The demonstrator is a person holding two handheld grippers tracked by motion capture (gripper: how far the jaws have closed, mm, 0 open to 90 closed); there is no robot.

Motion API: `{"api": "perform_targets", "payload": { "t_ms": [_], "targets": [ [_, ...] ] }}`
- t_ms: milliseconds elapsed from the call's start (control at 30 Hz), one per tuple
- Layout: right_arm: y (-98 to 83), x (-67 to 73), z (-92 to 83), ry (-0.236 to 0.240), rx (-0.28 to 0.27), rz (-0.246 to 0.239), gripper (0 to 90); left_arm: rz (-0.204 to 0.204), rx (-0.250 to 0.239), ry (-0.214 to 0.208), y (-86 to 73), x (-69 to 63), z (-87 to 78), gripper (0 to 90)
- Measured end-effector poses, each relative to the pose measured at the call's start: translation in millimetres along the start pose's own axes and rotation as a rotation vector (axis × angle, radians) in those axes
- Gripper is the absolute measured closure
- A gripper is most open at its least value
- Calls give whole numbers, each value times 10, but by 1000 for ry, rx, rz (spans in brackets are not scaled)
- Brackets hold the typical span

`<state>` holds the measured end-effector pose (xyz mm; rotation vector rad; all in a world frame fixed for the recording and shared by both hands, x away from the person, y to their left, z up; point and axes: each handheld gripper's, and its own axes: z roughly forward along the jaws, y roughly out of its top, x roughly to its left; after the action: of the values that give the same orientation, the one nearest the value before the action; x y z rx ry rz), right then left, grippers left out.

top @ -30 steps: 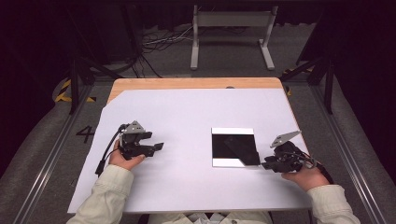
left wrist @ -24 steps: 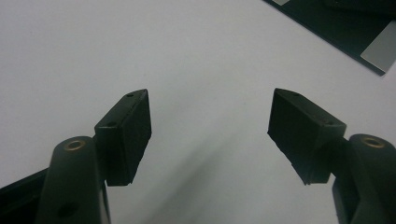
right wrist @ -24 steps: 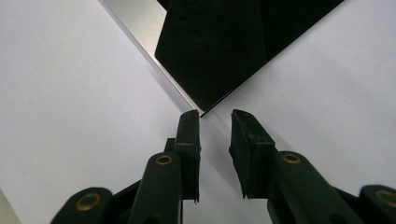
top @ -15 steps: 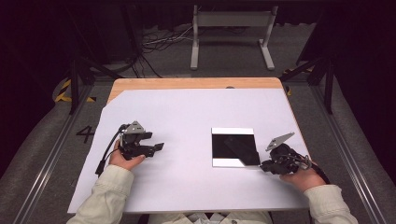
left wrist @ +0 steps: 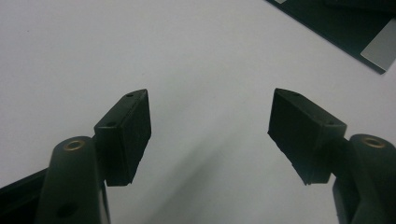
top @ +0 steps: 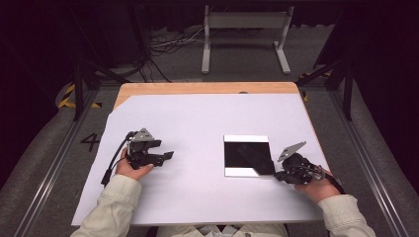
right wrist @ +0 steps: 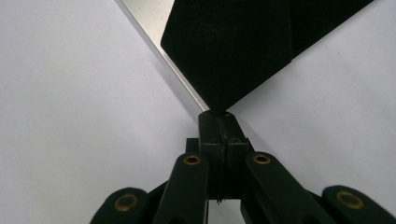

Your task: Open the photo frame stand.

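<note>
white table (top: 197, 128), black sheet (top: 247, 155) corner perhaps pinched

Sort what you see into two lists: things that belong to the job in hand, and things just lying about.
In the job:
- black sheet, near corner lifted off its white-edged backing
- right tongs, just closed on that corner
- white table cover under it

Lying about:
- left tongs, open, resting on the cover, holding nothing
- metal stand on the floor beyond the table
- floor cables

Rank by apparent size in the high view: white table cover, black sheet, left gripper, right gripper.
1. white table cover
2. black sheet
3. left gripper and right gripper: look alike, left unranked.
</note>
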<state>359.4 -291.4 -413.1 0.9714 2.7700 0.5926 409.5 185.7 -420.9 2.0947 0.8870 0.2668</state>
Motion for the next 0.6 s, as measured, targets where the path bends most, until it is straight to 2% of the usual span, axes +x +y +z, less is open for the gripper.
{"api": "perform_targets", "payload": {
  "t_ms": [600],
  "targets": [
    [23,31,-138,-28,-41,-13,894,1,-1,-4,1,-6,6,305]
  ]
}}
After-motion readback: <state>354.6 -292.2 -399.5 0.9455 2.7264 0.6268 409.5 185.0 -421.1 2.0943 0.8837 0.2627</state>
